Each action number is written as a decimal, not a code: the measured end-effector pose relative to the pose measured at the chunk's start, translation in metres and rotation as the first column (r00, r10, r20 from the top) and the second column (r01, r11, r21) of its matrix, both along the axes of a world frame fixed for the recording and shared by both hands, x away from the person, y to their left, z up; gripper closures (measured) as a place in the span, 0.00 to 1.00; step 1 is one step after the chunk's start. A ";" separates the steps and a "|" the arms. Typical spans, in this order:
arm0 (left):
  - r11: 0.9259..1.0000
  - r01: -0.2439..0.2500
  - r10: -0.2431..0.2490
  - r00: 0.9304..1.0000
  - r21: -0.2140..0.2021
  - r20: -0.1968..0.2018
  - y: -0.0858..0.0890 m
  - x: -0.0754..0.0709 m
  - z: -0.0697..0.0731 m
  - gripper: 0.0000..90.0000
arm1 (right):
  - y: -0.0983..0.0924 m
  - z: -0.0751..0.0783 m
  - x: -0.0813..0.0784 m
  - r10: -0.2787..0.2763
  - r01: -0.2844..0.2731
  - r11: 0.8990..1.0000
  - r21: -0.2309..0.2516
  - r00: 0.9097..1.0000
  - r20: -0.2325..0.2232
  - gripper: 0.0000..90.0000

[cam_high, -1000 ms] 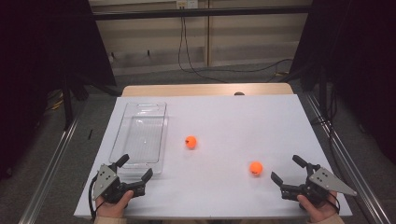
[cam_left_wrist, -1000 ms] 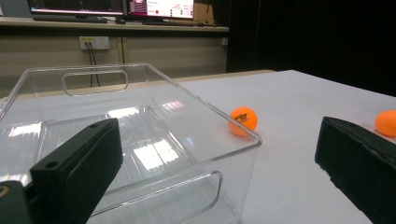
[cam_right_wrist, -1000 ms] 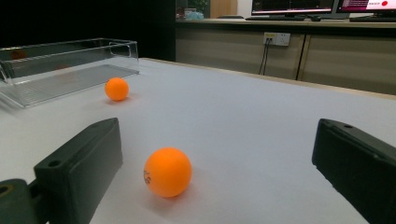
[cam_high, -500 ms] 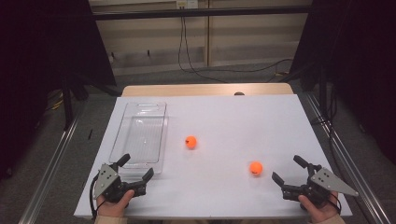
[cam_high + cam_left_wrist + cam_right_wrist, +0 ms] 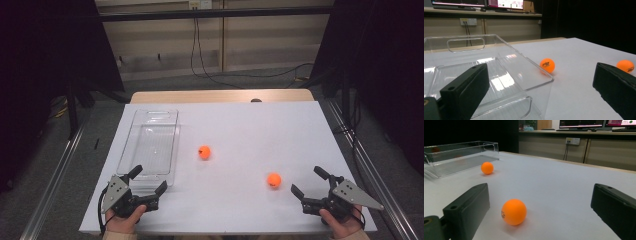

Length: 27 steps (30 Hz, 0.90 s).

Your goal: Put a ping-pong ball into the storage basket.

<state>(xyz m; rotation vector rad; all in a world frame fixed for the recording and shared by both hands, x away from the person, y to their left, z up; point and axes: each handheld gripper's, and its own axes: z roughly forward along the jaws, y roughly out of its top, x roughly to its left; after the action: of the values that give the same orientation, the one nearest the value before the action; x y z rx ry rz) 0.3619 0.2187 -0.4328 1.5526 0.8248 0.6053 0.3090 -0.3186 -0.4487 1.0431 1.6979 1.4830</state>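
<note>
Both claws, left (image 5: 148, 183) and right (image 5: 307, 181), were wide open and held nothing. One orange ball (image 5: 273, 180) sat near the right claw. The other ball (image 5: 204, 152) lay beside the clear box (image 5: 150, 142).

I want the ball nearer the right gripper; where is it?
In the high view that orange ball lies on the white table, near the front right, just ahead of the open right gripper; the other ball sits beside the clear bin.

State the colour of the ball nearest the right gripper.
Orange; the ball shows best in the right gripper view, lying on the white table.
</note>
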 end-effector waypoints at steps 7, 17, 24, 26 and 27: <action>1.000 0.011 -0.011 1.000 0.007 -0.002 -0.003 -0.001 0.003 0.01 | 0.000 0.000 0.001 -0.003 0.003 1.000 0.009 1.000 -0.004 0.02; 1.000 0.016 -0.016 1.000 -0.005 0.001 -0.010 -0.001 0.007 0.01 | 0.000 0.001 0.001 0.004 -0.004 1.000 0.008 1.000 -0.002 0.02; 1.000 0.023 -0.024 1.000 -0.016 -0.007 -0.016 -0.002 0.011 0.01 | 0.000 0.002 0.001 0.002 -0.002 1.000 0.015 1.000 -0.006 0.02; 1.000 0.012 -0.012 1.000 -0.012 -0.006 -0.017 -0.002 0.011 0.01 | 0.000 0.002 0.001 0.004 -0.004 1.000 0.016 1.000 -0.008 0.02; 1.000 0.012 -0.012 1.000 -0.008 -0.009 -0.018 -0.002 0.012 0.01 | 0.000 0.002 0.001 0.005 -0.005 1.000 0.016 1.000 -0.007 0.03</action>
<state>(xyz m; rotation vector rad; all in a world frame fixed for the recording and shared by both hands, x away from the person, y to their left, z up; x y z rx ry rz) 0.3603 0.2003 -0.4205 1.5532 0.8235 0.5866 0.3097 -0.3181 -0.4469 1.0539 1.6973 1.4998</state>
